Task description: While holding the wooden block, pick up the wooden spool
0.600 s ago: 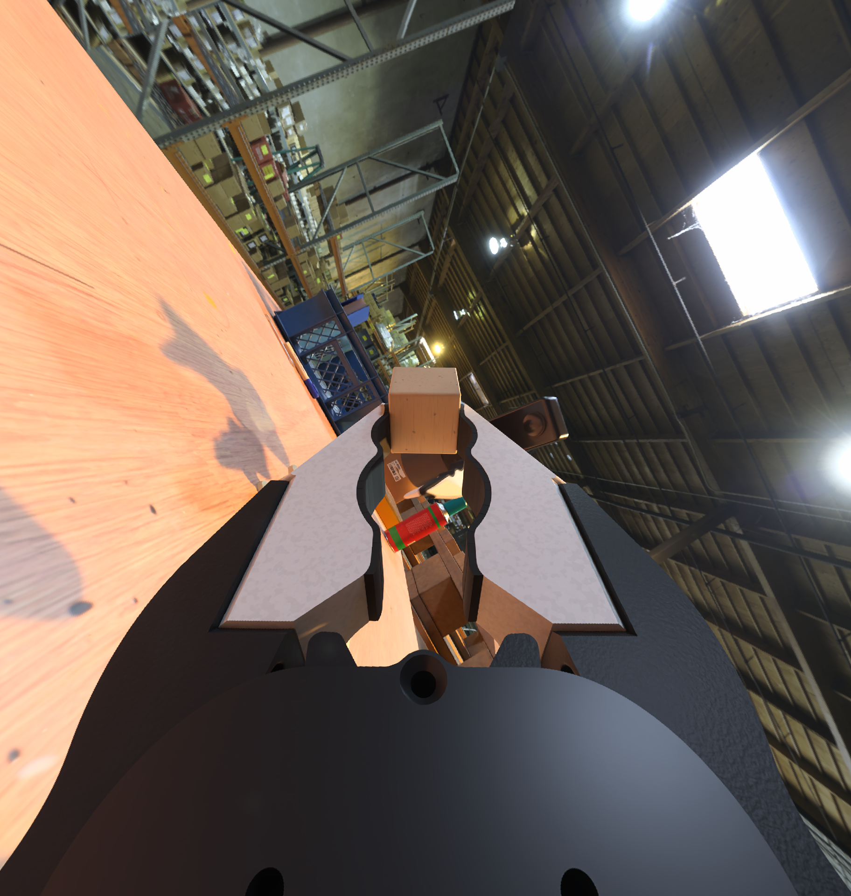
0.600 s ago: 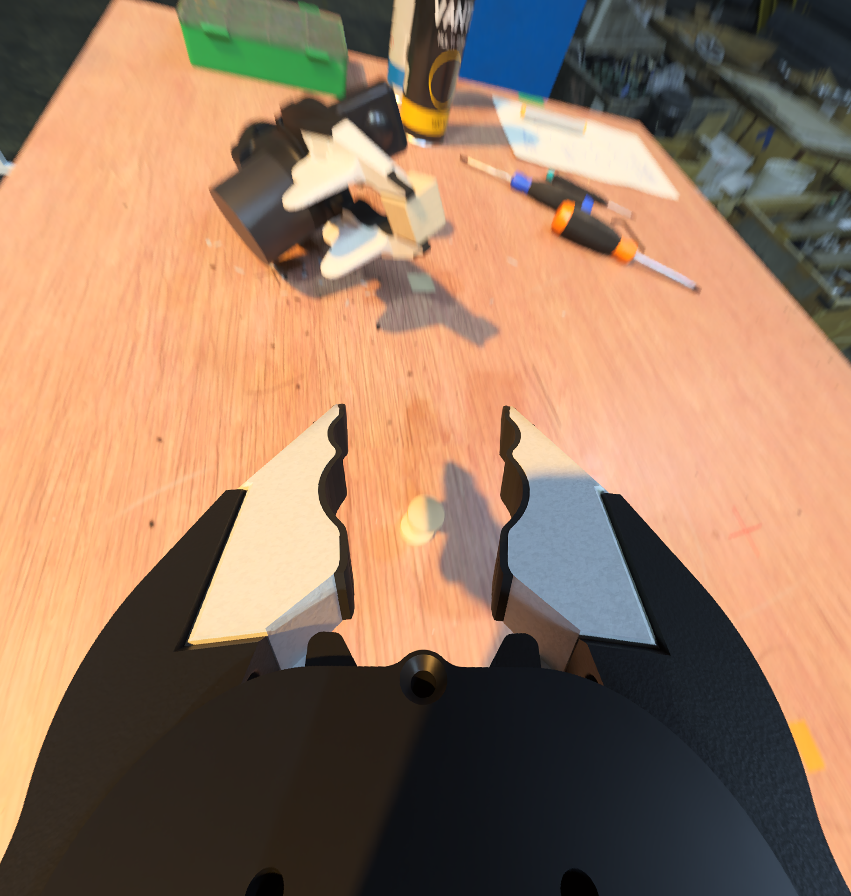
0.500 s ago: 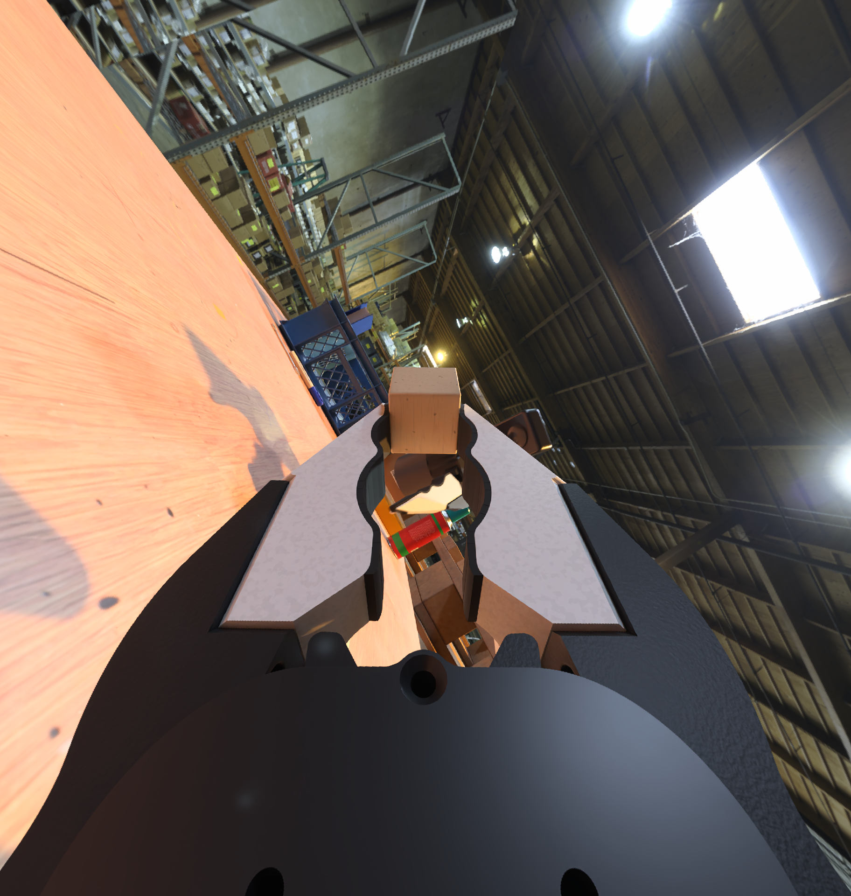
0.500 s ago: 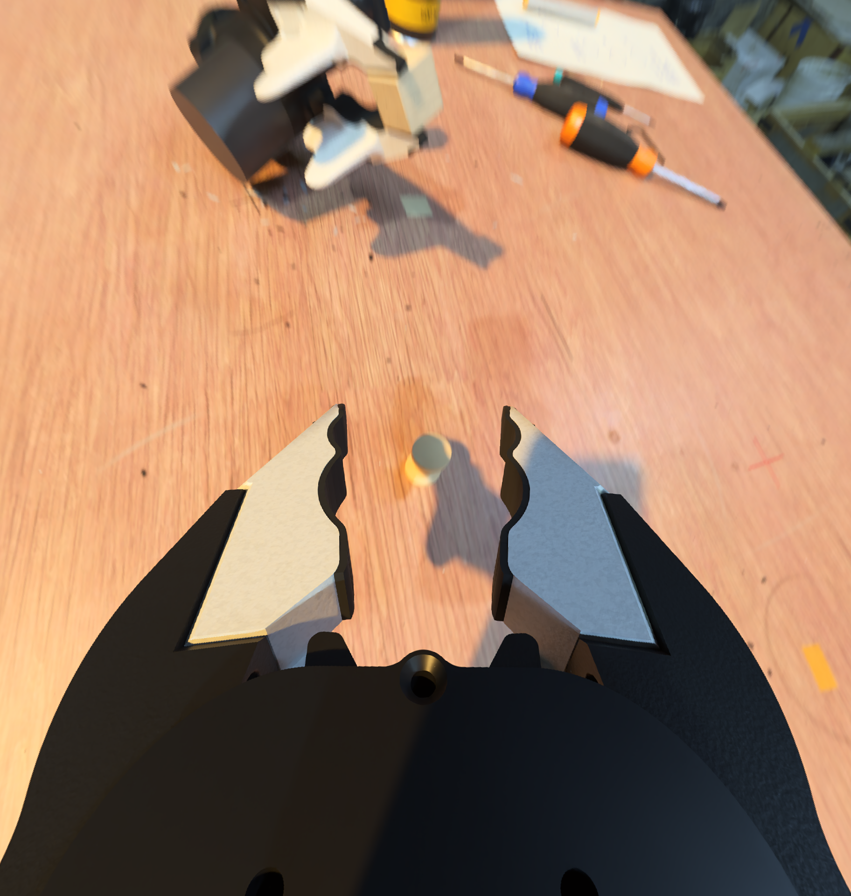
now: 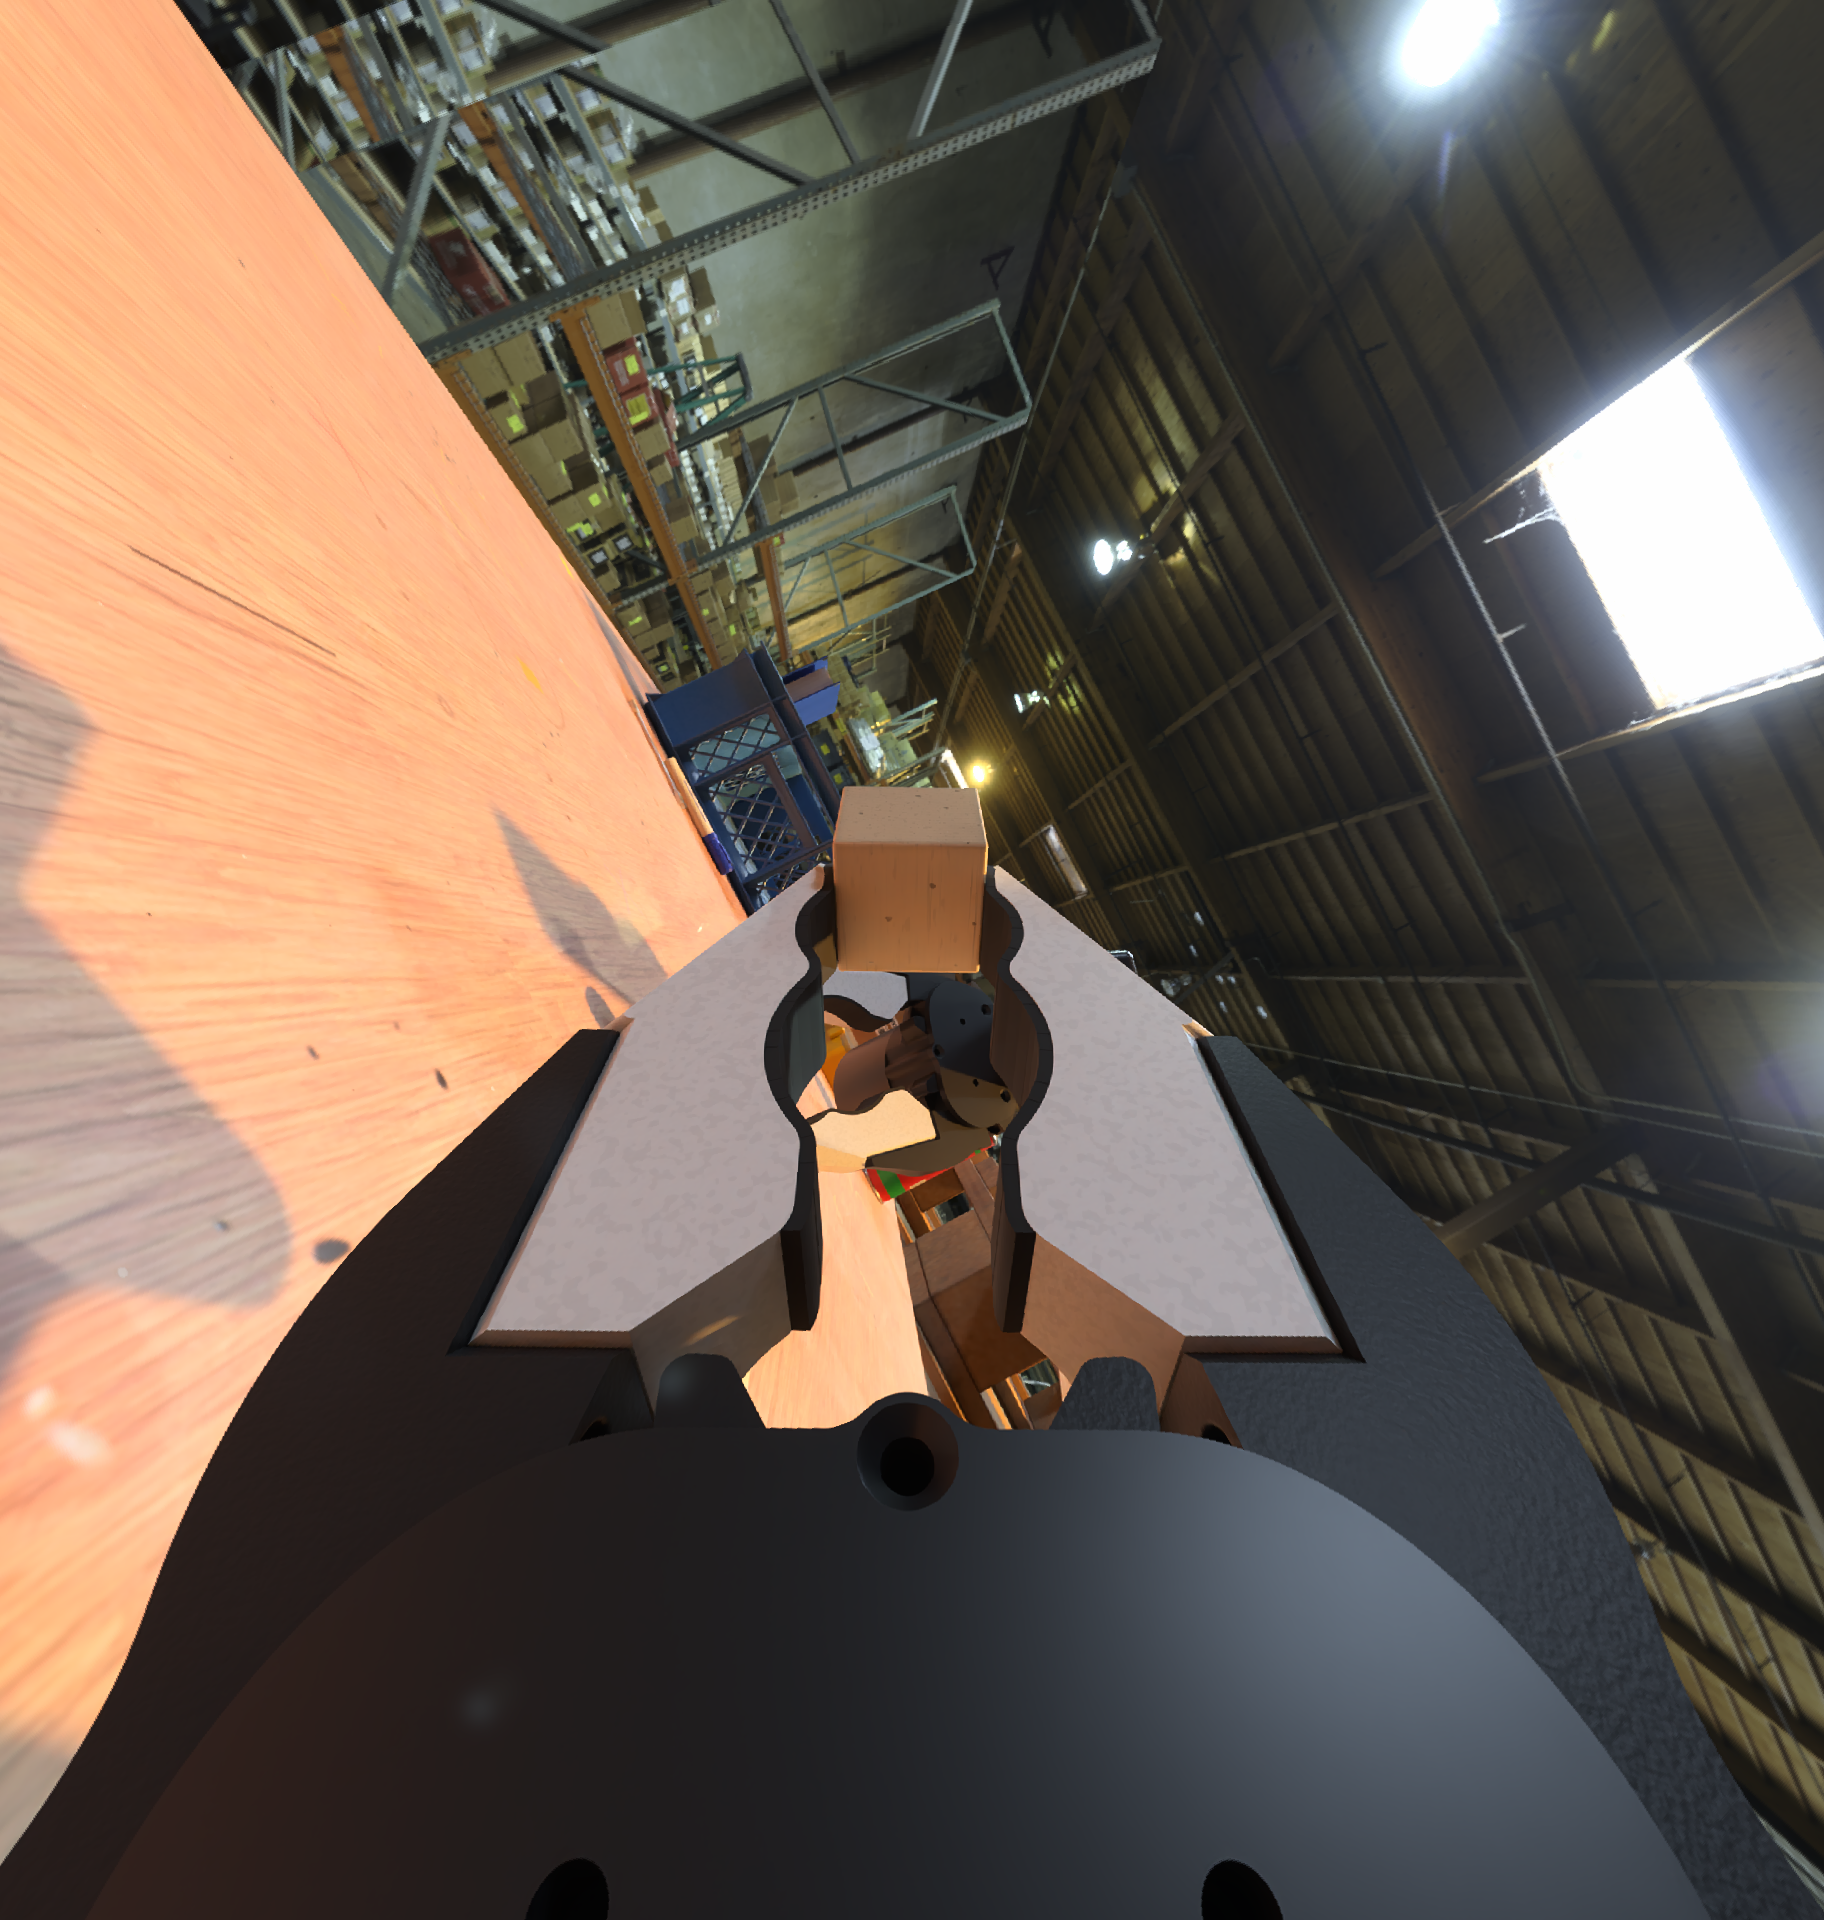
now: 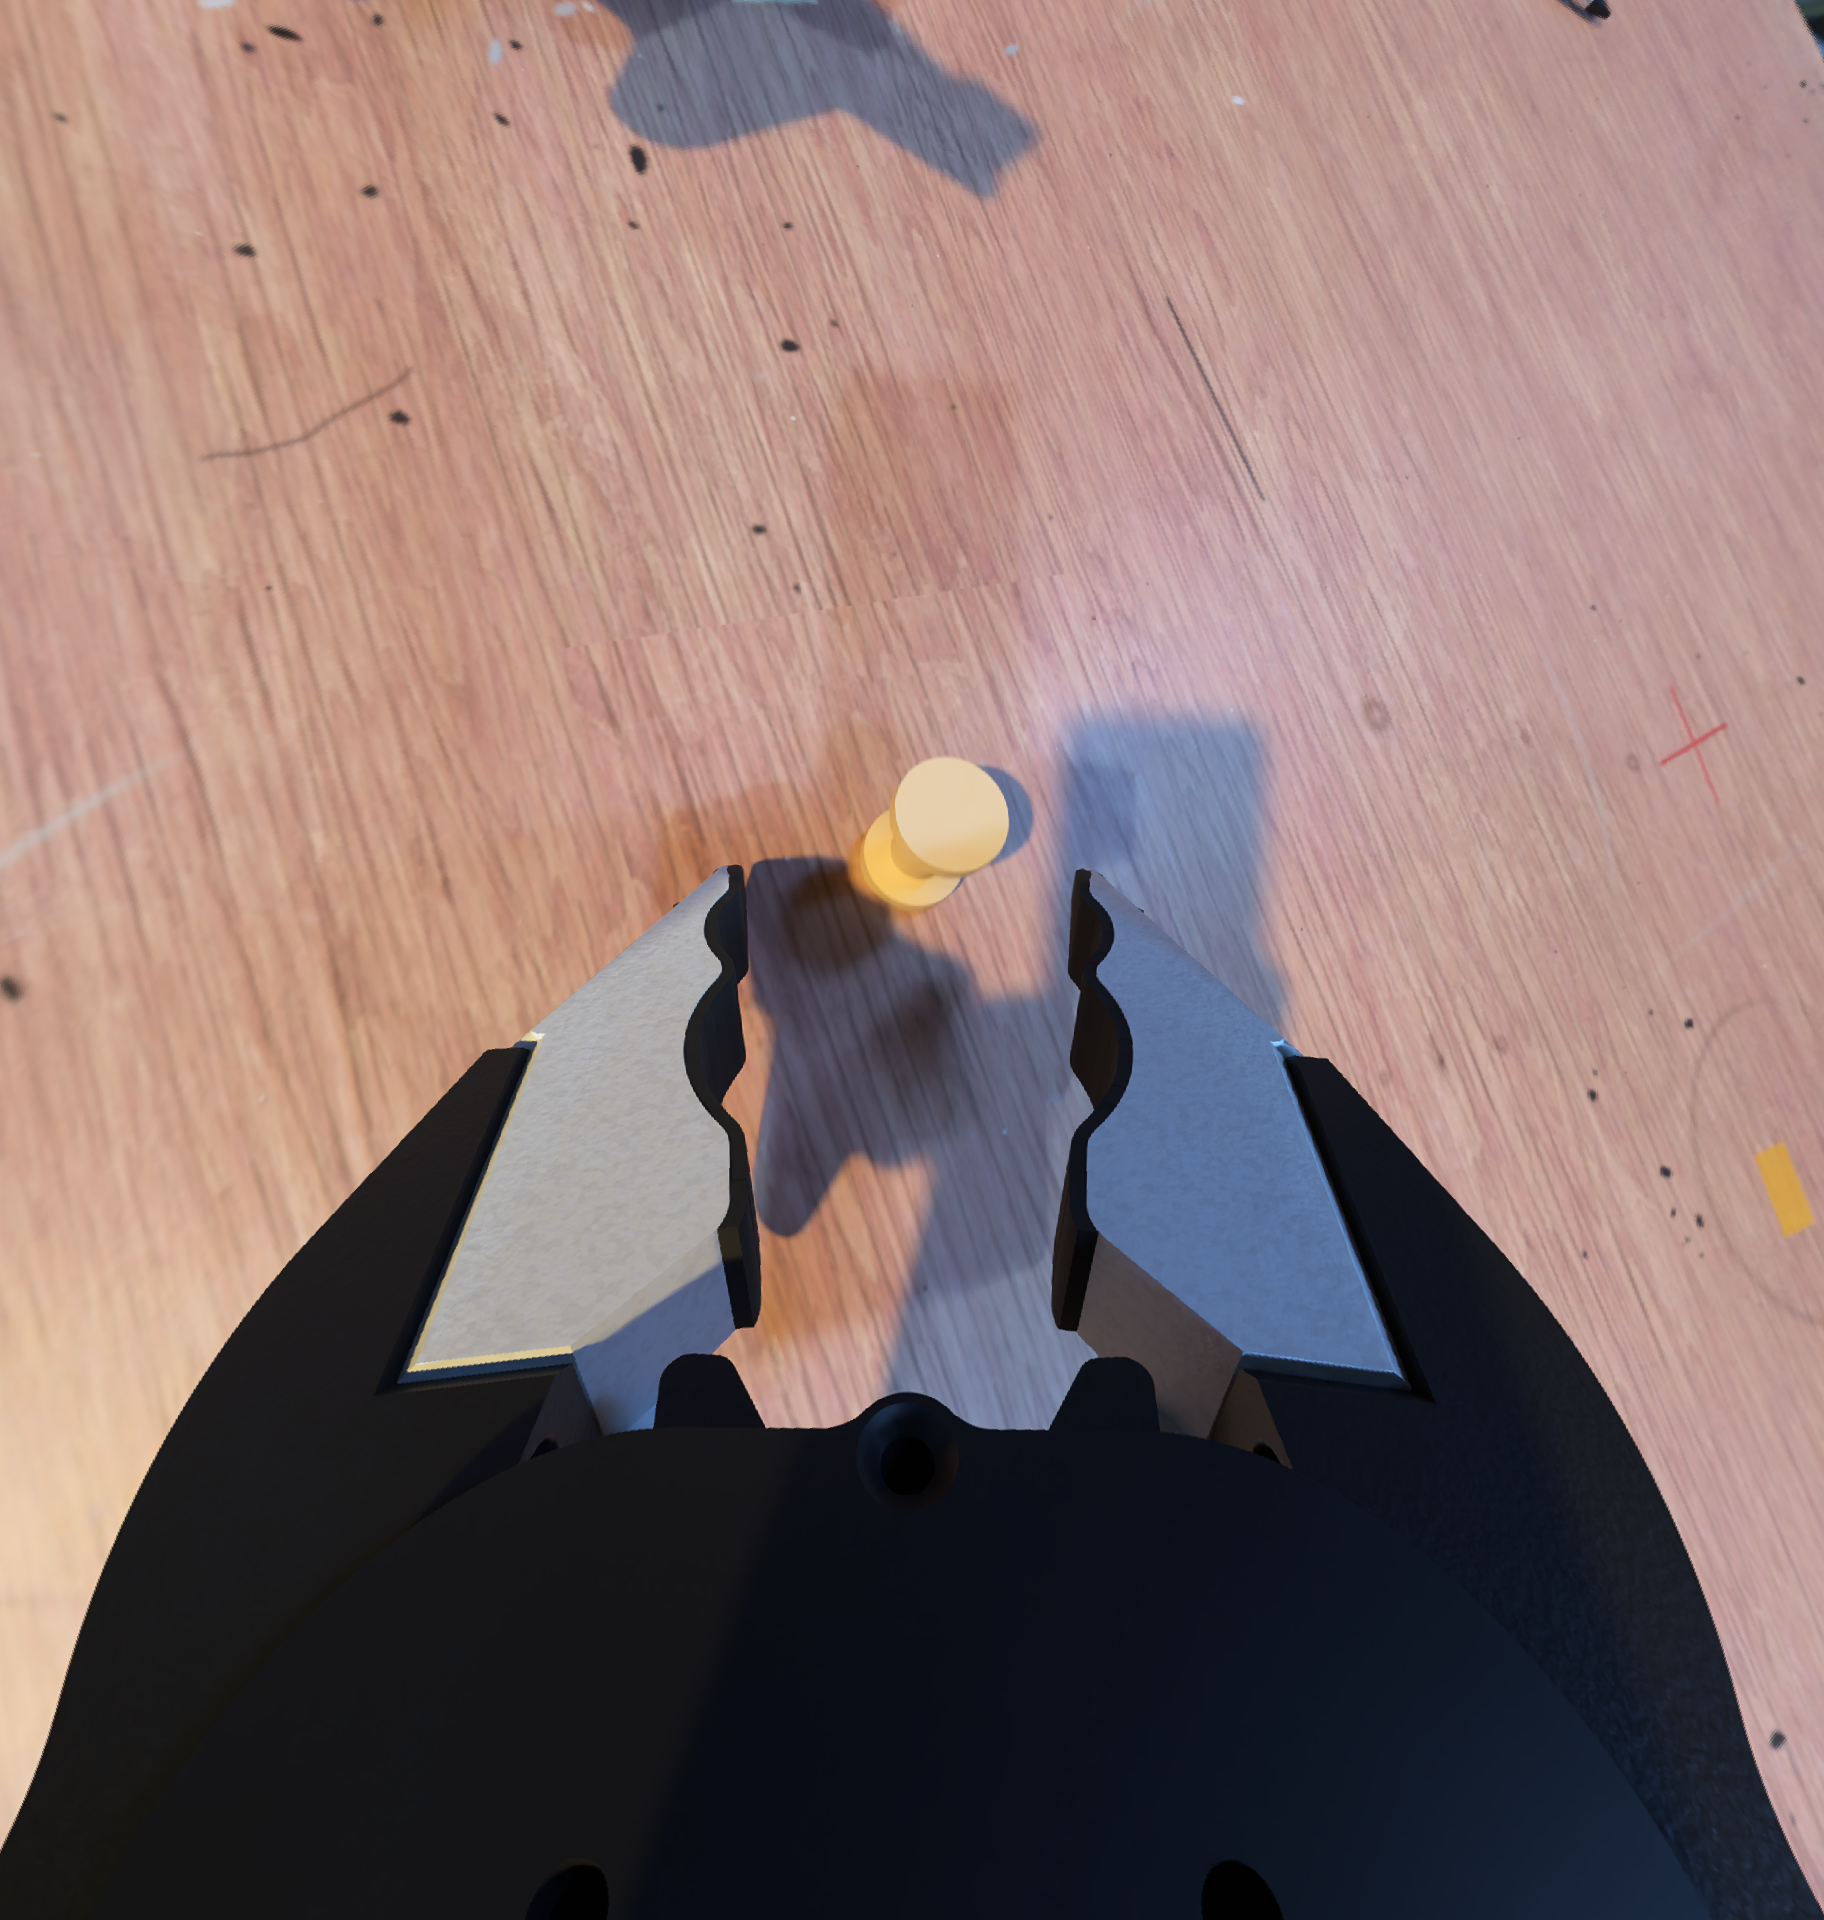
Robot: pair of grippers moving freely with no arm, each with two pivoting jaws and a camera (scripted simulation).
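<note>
A: Which colours has the wooden block [image 5: 909, 891]?

B: Light tan, with fine grain lines and a few small dark dots. The left tongs [image 5: 906, 914] have pale speckled grey plates, black edges and a dark grey body.

A: And in the right wrist view?

B: The wooden spool [image 6: 934, 831], a little above the middle of the frame, is pale yellow, more orange at its lower disc. The tabletop [image 6: 472, 520] is reddish-brown with streaky grain and black specks. At the right edge are a thin red cross [image 6: 1694, 744] and a small yellow-orange rectangle [image 6: 1783, 1189]. The right tongs [image 6: 908, 894] are black with grey plates.
</note>
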